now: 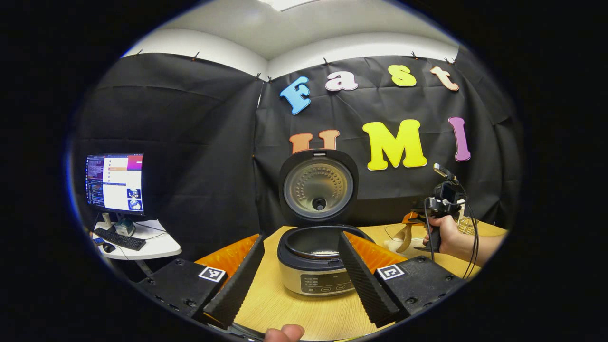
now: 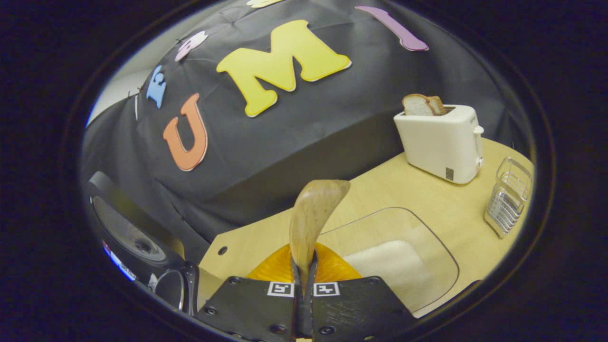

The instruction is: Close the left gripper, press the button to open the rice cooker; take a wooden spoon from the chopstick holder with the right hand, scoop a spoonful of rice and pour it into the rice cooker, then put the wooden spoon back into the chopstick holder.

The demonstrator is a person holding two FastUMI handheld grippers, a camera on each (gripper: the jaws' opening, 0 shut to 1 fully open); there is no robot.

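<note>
Right gripper view | right gripper (image 2: 304, 266) clamps wooden spoon (image 2: 311, 213) | table edge near.

The rice cooker (image 2: 137, 237) is cut off at the right gripper view's edge. The wooden spoon (image 2: 311, 213) handle is hidden between the right gripper (image 2: 304, 280) fingers. The monitor (image 1: 115, 183) text is too small to be made out.

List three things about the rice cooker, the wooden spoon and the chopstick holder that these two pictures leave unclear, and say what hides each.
- Rice cooker pot, left gripper view: its rim hides most of the inside.
- Wooden spoon, right gripper view: the right gripper covers the handle; the bowl faces away.
- Chopstick holder, right gripper view: small at the picture's edge, contents unclear.
</note>
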